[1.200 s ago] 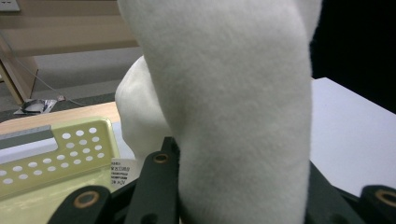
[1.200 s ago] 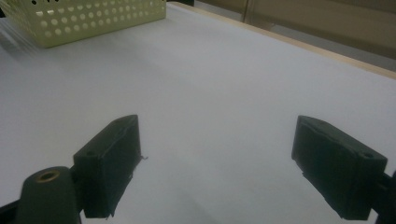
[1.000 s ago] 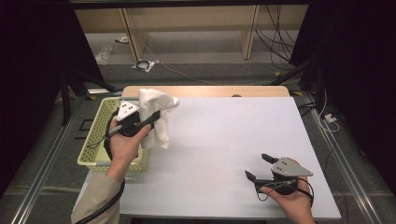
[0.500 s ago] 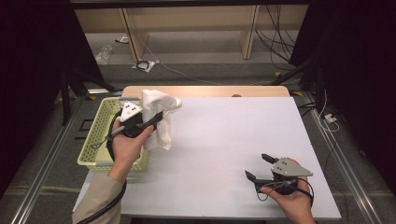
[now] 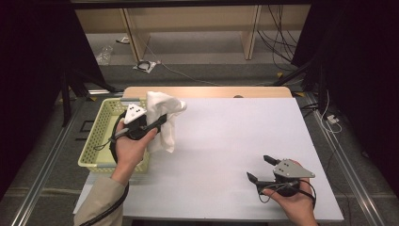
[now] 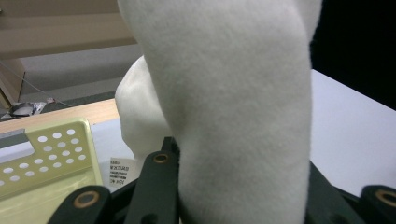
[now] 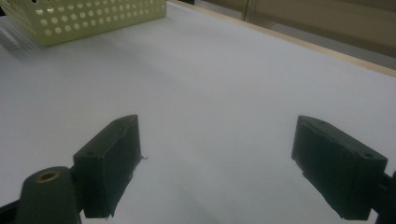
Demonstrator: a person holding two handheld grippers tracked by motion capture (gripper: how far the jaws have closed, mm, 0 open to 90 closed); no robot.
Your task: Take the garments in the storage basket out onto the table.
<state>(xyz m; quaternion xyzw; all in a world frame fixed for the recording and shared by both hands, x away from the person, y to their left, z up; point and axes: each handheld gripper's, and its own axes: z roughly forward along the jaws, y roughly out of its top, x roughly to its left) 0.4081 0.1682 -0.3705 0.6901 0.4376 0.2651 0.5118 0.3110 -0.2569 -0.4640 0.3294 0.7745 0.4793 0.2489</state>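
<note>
— Between the fingers [image 6: 159,177] of the left gripper [image 5: 160,120], what is there?

— A white cloth [image 6: 233,107], thick and soft. The fingers are closed most of the way and pinch a bunched fold of it, so it is firmly held and hangs free below the grip.

— Has anything shifted over the last second?

— Hardly. The hand has kept its place, and the grip is as tight as it was. The cloth's loose end has settled a little (it now droops straighter), and that is all.

— Where does the cloth hang?

— At the right edge of the pale yellow basket [image 5: 101,136], over the left side of the bench [image 5: 235,141], its lower end near the bench surface. Whether it touches, I cannot tell.

— And the other hand?

— The right gripper [image 5: 257,166] rests at the near right of the bench, well apart from the cloth, where it was before. Its fingers [image 7: 109,154] stand wide apart with nothing between them.

— So what does that mean for the work?

— My reading: the cloth is out of the basket and the lift has paused. Laying it on the open bench looks like the next step, with the right gripper ready to take a corner.
</note>
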